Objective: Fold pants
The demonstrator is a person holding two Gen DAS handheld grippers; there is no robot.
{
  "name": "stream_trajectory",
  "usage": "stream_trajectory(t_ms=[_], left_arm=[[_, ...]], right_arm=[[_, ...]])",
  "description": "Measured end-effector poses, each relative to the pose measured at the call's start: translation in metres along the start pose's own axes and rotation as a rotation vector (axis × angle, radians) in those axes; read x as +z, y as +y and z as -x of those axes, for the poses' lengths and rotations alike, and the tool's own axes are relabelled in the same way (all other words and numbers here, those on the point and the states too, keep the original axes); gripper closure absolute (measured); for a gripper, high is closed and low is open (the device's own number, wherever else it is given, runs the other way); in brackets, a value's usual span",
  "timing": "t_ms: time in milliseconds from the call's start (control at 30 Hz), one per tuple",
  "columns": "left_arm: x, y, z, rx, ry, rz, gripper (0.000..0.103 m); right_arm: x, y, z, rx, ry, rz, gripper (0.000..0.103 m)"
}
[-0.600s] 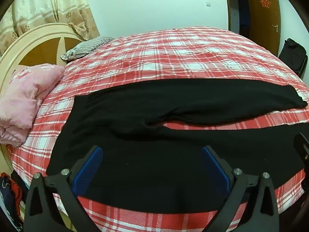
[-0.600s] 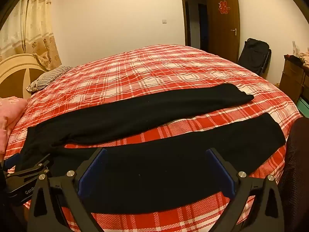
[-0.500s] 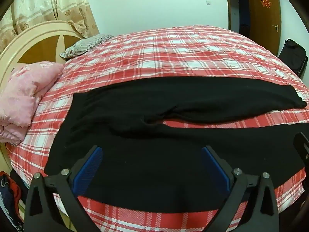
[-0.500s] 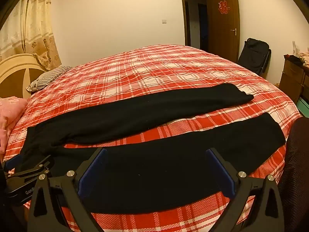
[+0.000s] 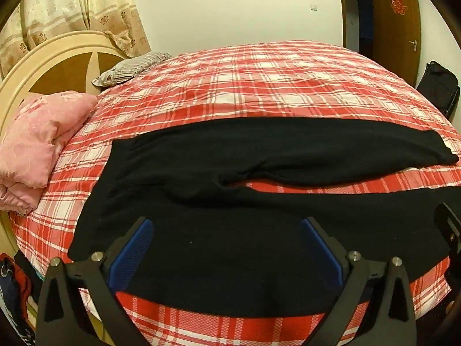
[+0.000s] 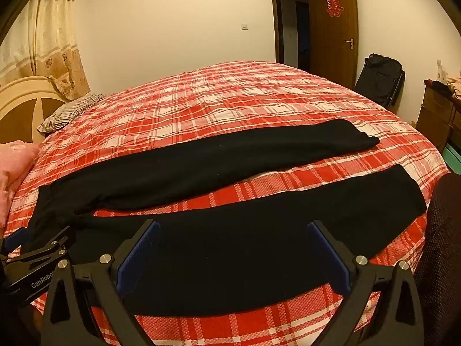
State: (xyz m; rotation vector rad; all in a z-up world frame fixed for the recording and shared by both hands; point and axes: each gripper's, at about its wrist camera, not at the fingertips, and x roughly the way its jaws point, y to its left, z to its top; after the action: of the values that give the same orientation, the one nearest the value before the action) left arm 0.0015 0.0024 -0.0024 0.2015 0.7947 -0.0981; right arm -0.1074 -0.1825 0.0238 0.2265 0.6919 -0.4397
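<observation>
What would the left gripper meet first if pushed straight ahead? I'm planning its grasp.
Most likely the black pants: the open left gripper looks onto the near leg close to the waist, on the plaid bed cover. Height above the cloth is unclear.

left tool (image 5: 226, 248): black frame, blue ribbed pads, silver screws | right tool (image 6: 233, 248): same, "GenRobot" lettering

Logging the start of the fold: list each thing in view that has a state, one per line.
Black pants: unfolded, spread flat on the bed, legs apart.
Left gripper: open, above the pants' waist end, holding nothing.
Right gripper: open, above the near leg, holding nothing.
Door: open.
Pink quilt: bundled up by the headboard.
Curtain: drawn.
</observation>
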Motion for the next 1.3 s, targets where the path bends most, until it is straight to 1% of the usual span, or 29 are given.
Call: stream_trajectory(t_ms=[700, 1300], left_arm=[[-0.0014, 0.0027, -0.0007, -0.001, 0.000, -0.003, 0.000], [-0.0016, -0.0042, 0.0016, -0.001, 0.000, -0.017, 0.000]], right_arm=[[-0.0019, 0.0025, -0.0047, -0.014, 0.020, 0.005, 0.001], [-0.0011, -0.0006, -0.0059, -0.013, 0.029, -0.001, 0.001]])
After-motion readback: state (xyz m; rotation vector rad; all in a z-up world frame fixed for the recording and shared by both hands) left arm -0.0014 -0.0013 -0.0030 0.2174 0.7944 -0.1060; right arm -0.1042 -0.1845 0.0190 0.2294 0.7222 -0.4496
